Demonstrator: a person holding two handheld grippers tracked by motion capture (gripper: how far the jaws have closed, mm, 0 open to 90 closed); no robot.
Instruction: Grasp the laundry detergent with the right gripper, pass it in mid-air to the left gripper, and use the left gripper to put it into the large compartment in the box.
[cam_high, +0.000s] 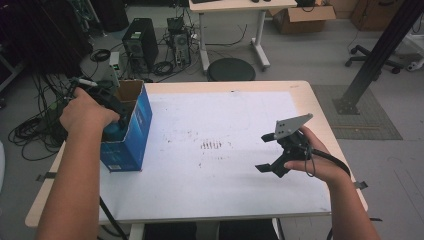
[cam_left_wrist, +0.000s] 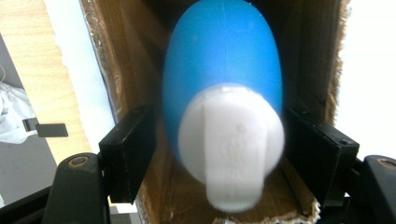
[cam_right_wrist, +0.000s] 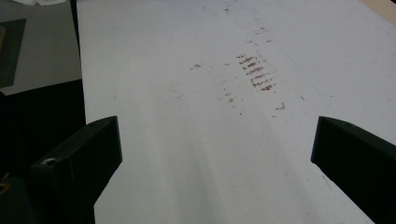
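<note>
Left gripper (cam_left_wrist: 217, 154) at frame left, jaws narrowly apart around blue bottle (cam_left_wrist: 222, 84) inside blue box (cam_high: 131, 131) | right gripper (cam_high: 270, 152) at right, jaws wide, empty above white table (cam_high: 215, 175).

Blue bottle (cam_left_wrist: 219, 70) — white cap, inside open box (cam_high: 135, 127)

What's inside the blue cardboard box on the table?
A blue bottle with a white cap sits inside the blue box, between the left gripper's jaws. The box's depths behind the bottle are hidden.
</note>
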